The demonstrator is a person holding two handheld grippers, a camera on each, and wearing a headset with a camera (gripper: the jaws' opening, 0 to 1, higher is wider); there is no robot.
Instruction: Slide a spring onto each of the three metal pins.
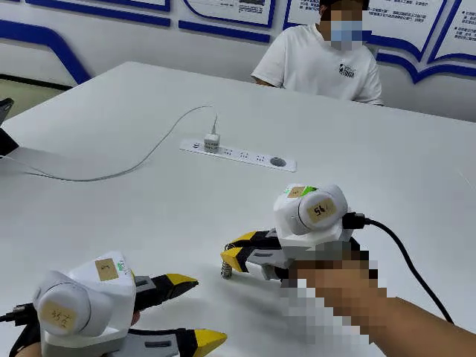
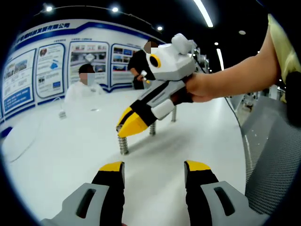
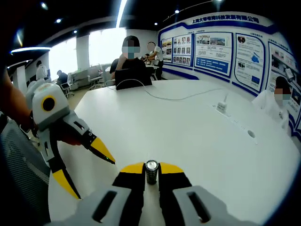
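- Head view: at four o'clock on the white table (image 1: 149,201), the right gripper (image 1: 234,251) is clenching the top of a spring (image 1: 227,270) that is standing upright on the tabletop. At seven o'clock, the left gripper (image 1: 195,311) is hovering released, its yellow-tipped jaws spread apart. A power strip (image 1: 238,155) with a charger (image 1: 212,141) plugged in is lying just above centre, and a seated person (image 1: 320,56) is facing the bench at one o'clock.
- Left gripper view: the left gripper is pointing up from six o'clock, jaws wide apart and holding nothing. Just left of centre, the right gripper is pinching the spring, which is touching the table. A second pin (image 2: 152,128) and a third pin (image 2: 173,114) are standing in a row towards one o'clock.
- Right gripper view: at six o'clock, the right gripper's jaws are closing tight on either side of the spring's round metal top. The left gripper is gaping open at eight o'clock.
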